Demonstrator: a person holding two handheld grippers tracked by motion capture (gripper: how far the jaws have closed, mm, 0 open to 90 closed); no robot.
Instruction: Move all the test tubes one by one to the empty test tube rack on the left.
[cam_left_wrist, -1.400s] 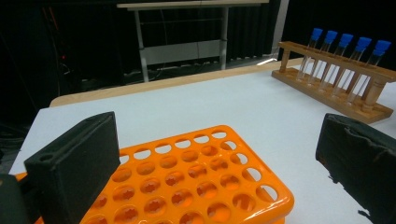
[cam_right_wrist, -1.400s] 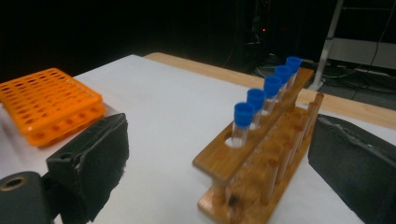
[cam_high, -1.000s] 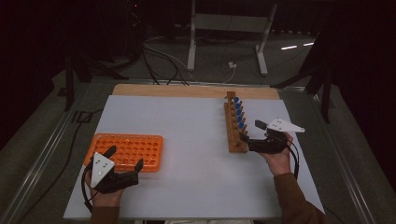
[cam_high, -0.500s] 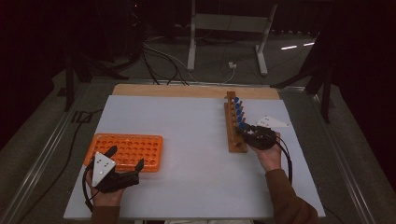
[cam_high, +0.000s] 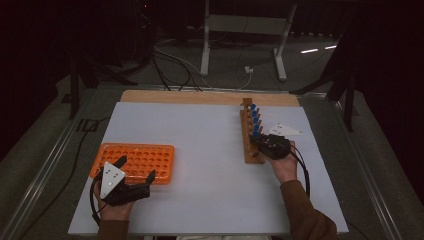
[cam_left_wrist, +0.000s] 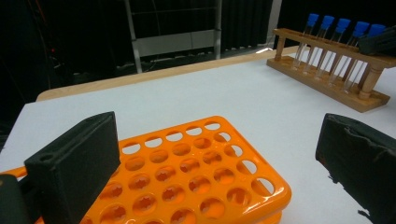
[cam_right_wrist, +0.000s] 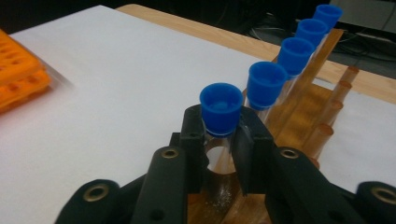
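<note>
Hiding between clamped black jaws, capped tube's (cam_right_wrist: 220, 112) glass neck

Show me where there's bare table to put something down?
The widest free patch lies between the orange rack and the wooden rack, and behind the orange rack. It is crowded where the right gripper clamps a blue-capped tube.

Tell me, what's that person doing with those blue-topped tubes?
A person holds a gripper in each hand. The right gripper has just closed its jaws on the nearest blue-capped tube in the wooden rack, which still stands in its hole. The left gripper rests open by the empty orange rack on the white table. Four more capped tubes wait in the wooden rack.
</note>
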